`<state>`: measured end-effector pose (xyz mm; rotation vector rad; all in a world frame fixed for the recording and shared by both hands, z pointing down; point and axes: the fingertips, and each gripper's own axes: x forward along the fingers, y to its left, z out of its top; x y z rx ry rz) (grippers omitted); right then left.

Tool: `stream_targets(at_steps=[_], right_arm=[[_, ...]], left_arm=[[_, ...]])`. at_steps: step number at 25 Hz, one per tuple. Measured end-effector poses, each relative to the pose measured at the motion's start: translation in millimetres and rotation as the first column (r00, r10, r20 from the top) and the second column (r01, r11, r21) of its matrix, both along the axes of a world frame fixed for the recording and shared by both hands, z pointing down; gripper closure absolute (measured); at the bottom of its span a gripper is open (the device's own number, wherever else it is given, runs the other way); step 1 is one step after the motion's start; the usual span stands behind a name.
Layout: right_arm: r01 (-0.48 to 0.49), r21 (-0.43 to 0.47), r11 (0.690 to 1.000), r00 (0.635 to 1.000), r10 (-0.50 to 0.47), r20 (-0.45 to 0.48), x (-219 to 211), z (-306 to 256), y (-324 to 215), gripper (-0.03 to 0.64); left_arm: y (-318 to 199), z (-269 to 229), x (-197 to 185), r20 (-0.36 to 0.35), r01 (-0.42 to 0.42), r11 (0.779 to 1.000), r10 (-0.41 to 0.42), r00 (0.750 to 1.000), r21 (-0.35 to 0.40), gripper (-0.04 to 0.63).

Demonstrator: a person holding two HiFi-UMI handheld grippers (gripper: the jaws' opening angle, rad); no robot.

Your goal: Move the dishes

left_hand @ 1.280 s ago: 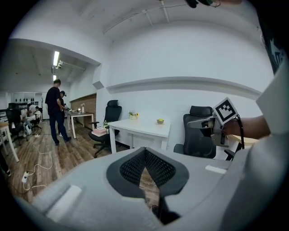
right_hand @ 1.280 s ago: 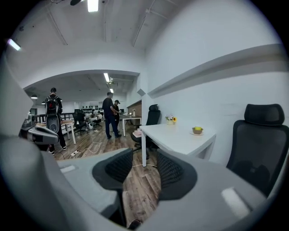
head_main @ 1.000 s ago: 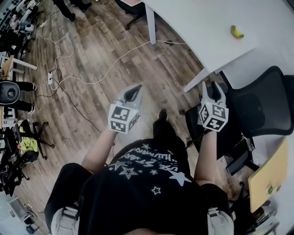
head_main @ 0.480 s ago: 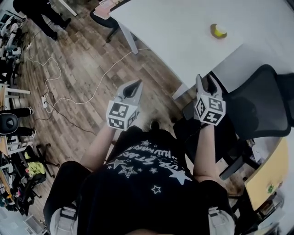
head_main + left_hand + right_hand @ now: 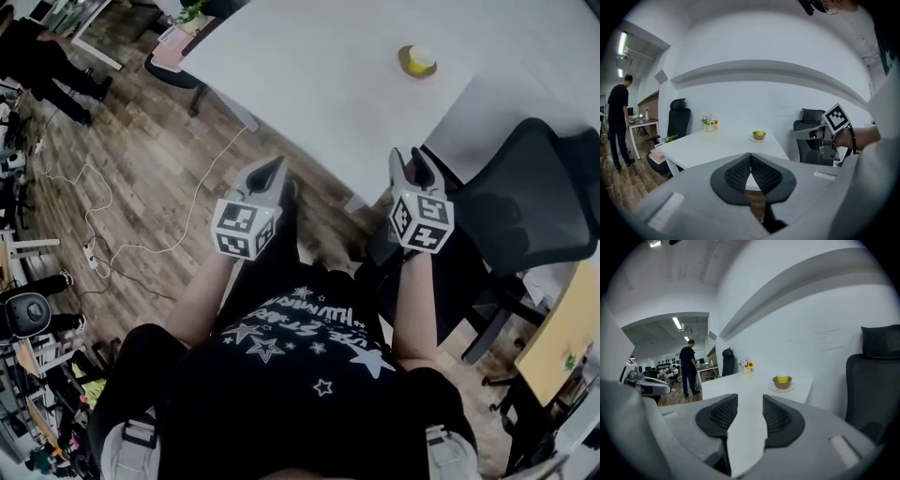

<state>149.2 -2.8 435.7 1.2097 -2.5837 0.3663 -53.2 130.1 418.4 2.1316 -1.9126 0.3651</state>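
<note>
A small brown bowl with something yellow in it (image 5: pixel 417 61) (image 5: pixel 759 135) (image 5: pixel 782 380) stands on a pale saucer (image 5: pixel 781 387) near the far right corner of the white table (image 5: pixel 347 84). My left gripper (image 5: pixel 274 169) (image 5: pixel 750 155) is shut with nothing in it, held in the air short of the table's near edge. Beside it my right gripper (image 5: pixel 406 159) (image 5: pixel 746 401) is open and empty, pointing at the bowl from well short of the table. Neither gripper touches the dishes.
A black office chair (image 5: pixel 525 202) stands right of me by the table's corner. Another black chair (image 5: pixel 677 119) and a flower pot (image 5: pixel 709 124) are at the table's far side. Cables (image 5: pixel 89 216) lie on the wooden floor. A person in black (image 5: pixel 618 119) stands at the left.
I have walked toward the table: it and the bowl now fill more of the head view. Both grippers rose slightly with me; their jaws have not changed.
</note>
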Motion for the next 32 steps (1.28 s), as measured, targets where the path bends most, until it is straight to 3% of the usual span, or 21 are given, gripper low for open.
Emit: stream_targets(at_steps=[7, 18, 26, 27, 32], right_arm=[[-0.162, 0.019, 0.987, 0.986, 0.162, -0.023, -18, -11, -66, 0.445], [-0.387, 0.000, 0.922, 0.918, 0.385, -0.090, -27, -18, -155, 0.446], [-0.431, -0.037, 0.901, 0.896, 0.424, -0.131, -40, -8, -204, 0.443], [-0.430, -0.043, 0.902, 0.897, 0.421, -0.137, -42, -6, -210, 0.398], [-0.433, -0.104, 0.896, 0.895, 0.413, -0.167, -48, 14, -242, 0.348]], left_arm=[[-109, 5, -32, -0.048, -0.160, 0.987, 0.160, 0.986, -0.001, 0.584], [-257, -7, -75, -0.052, -0.374, 0.927, 0.374, 0.926, 0.019, 0.584], [-321, -2, -93, -0.046, -0.428, 0.904, 0.428, 0.903, 0.011, 0.584], [-328, -2, -94, -0.047, -0.434, 0.901, 0.434, 0.899, 0.012, 0.584], [-357, 6, -96, -0.056, -0.458, 0.889, 0.458, 0.887, 0.004, 0.584]])
